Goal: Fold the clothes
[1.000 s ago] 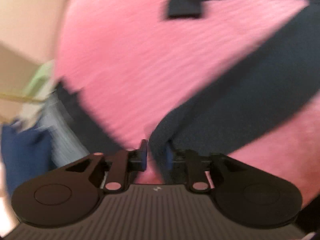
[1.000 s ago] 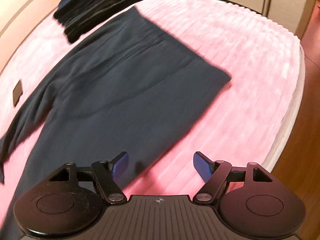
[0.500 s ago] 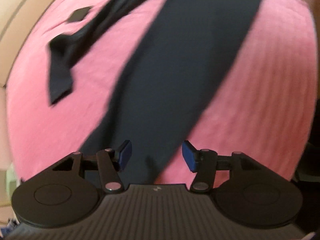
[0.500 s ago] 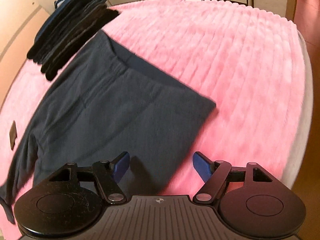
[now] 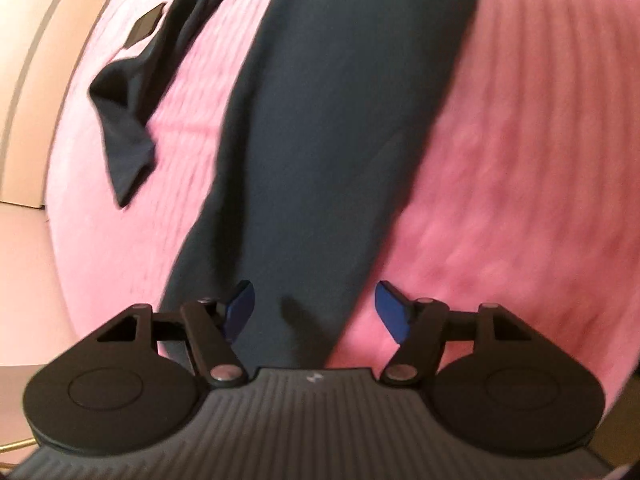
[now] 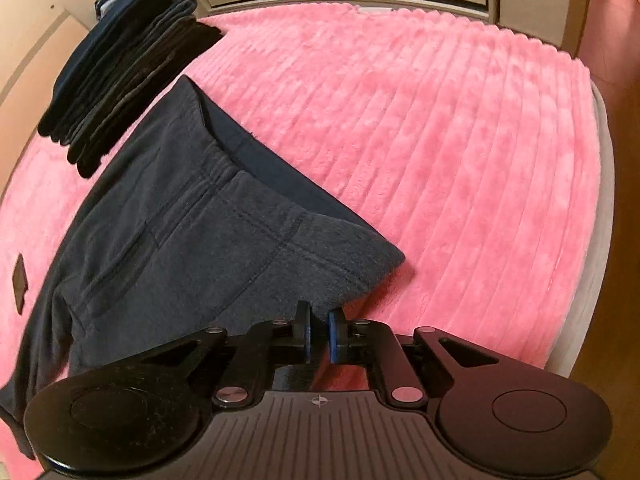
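Dark navy fleece trousers [image 6: 192, 236] lie spread on a pink ribbed blanket [image 6: 460, 152]. In the right wrist view the waistband end is near me and my right gripper [image 6: 319, 338] is shut on the trousers' near edge by the waistband corner. In the left wrist view one trouser leg [image 5: 328, 140] runs away from me, and the other leg [image 5: 132, 112] lies crumpled to the left. My left gripper [image 5: 314, 312] is open and empty, just above the near end of the leg.
A stack of folded dark clothes [image 6: 120, 84] sits at the blanket's far left. A small dark tag [image 6: 19, 282] lies on the blanket left of the trousers; it also shows in the left wrist view [image 5: 146, 26]. The bed edge [image 6: 592, 240] runs along the right.
My right gripper moved in and shut on the trousers' near edge. My left gripper let go of the fabric, opened wide and moved over the trouser leg.
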Motion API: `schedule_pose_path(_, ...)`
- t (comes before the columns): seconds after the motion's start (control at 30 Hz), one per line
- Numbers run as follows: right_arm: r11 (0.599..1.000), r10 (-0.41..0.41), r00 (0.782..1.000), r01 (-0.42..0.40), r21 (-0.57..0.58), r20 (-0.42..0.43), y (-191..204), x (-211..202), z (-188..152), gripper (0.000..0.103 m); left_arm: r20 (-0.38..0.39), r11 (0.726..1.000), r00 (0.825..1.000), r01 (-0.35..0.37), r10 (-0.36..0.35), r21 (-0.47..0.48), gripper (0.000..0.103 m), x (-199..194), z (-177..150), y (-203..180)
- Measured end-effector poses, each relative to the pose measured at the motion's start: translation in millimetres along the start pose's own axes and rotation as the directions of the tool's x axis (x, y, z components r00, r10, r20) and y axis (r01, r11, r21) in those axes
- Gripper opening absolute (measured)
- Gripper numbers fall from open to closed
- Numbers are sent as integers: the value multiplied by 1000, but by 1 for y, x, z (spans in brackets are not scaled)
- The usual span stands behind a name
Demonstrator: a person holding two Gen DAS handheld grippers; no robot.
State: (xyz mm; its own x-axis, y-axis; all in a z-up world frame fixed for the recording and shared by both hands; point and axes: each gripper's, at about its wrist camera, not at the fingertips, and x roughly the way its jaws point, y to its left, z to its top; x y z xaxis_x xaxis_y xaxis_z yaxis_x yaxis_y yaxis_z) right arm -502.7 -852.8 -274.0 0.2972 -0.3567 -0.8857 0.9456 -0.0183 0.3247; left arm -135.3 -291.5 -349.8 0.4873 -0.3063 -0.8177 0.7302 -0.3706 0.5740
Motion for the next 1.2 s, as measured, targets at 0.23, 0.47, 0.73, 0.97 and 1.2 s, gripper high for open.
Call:
schedule_pose_path(0.23,1000,-24,1000,24,3,-2,6,0,-1,6,-79,992,994,-71,79,101,58,21,-56,11)
schedule_pose_path(0.47,1000,-20,1000,20,4,13,2,-10,3,3,-142,997,988,-60,67,56,3,23,-78,26)
schedule_pose_path(0.73,1000,-9,998,8,29,55,-26,-60,16,1,-121,1000,993,-3,5,16,3,-53,-87,11)
schedule_pose_path(0.97,997,-80,996,80,21,33,-69,-85,15,1,-174,995,979,101,-103,-19,3,-74,-82,-30)
schedule_pose_path(1.2,985,-163,987,162,-52,-16,-65,-52,2,2,-265,987,951,151,-162,-63,18,-61,-82,-45)
